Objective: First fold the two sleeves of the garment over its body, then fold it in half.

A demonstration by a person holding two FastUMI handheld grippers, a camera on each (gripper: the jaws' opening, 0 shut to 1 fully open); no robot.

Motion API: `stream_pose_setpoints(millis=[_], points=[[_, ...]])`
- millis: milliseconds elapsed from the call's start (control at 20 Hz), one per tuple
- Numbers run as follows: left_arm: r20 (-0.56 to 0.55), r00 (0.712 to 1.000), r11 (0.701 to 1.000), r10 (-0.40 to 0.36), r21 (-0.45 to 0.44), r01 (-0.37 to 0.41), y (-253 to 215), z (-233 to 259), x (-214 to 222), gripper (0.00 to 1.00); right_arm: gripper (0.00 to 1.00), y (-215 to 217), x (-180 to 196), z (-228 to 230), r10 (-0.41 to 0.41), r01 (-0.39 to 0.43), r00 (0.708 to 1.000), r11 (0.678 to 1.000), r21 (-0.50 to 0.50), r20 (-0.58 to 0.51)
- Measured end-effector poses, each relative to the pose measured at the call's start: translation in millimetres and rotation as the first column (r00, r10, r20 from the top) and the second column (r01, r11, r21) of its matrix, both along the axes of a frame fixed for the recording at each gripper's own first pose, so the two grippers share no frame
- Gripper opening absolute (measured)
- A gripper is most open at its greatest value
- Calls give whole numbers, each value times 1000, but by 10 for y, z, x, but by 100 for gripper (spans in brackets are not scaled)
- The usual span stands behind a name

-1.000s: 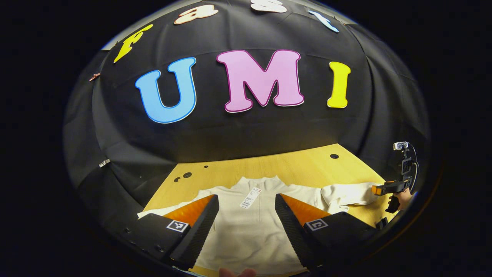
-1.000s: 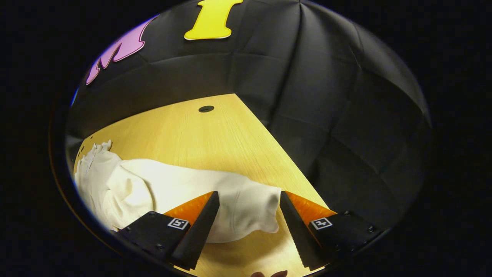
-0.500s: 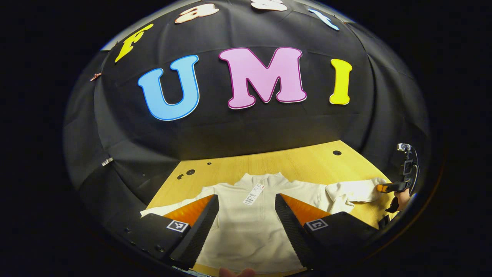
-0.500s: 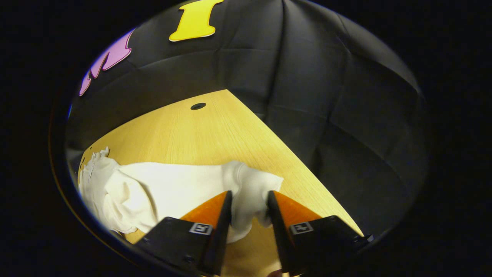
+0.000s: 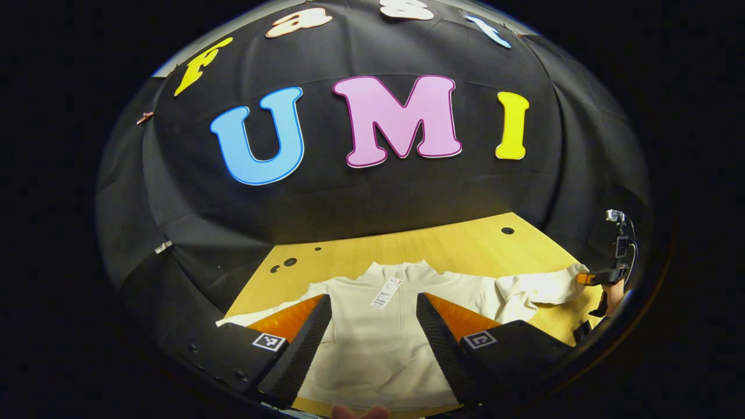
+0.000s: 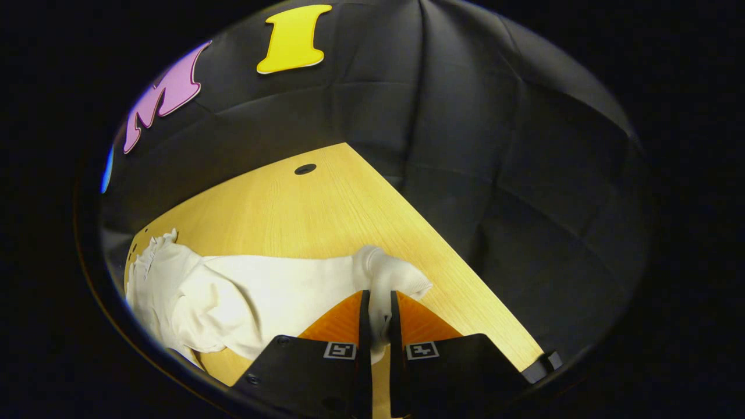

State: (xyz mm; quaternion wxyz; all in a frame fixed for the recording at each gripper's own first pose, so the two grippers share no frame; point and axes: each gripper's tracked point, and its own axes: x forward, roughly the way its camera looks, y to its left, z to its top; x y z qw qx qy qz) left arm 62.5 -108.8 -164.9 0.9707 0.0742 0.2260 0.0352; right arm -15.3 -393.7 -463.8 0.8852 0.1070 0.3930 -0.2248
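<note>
1. A cream-white garment (image 5: 378,343) lies spread flat on the light wooden surface (image 5: 460,247), collar toward the black cloth wall and hem toward the near edge.
2. A hang tag (image 5: 385,293) hangs from the collar and rests tilted on the chest of the garment.
3. In the left gripper view, the left tongs (image 5: 372,334) hover above the garment's body with their two fingers set wide apart; nothing is between them but the cloth lying below, and the view does not show whether they touch it.
4. The garment's left sleeve (image 5: 262,314) runs out flat toward the left side of the surface, partly hidden behind the left finger of those tongs.
5. The right sleeve (image 6: 279,285) stretches sideways across the surface, bunched in soft folds near the shoulder.
6. In the right gripper view, the right tongs (image 6: 376,326) are drawn together on the ribbed cuff (image 6: 390,279) of that sleeve, with both fingers pressing a pinch of the cloth between them.
7. The cuff rises slightly from the wood where it is pinched, near the right edge of the surface.
8. The left gripper view shows the right tongs far off at the right, at the sleeve's end (image 5: 567,276), with a hand (image 5: 612,289) holding them.
9. Small dark round holes (image 5: 507,230) sit in the surface near the wall.
</note>
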Motion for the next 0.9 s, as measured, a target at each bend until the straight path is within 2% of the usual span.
stream_pose_setpoints(millis=[250, 450, 700, 900], points=[[3, 999, 999, -34, -31, 34, 129, 13, -73, 95, 16, 155, -309, 333, -39, 39, 999, 999, -25, 28], [15, 998, 997, -66, -41, 66, 317, 40, -147, 95, 16, 545, -460, 582, -46, 47, 997, 999, -23, 60], [26, 997, 996, -70, -54, 71, 688, 38, -250, 95, 16, 1200, -382, 900, -21, 21, 993, 1000, 1, 117], [42, 998, 997, -40, -59, 42, 1125, 56, -329, 95, 16, 1721, -146, 1117, 56, -56, 987, 998, -10, 149]])
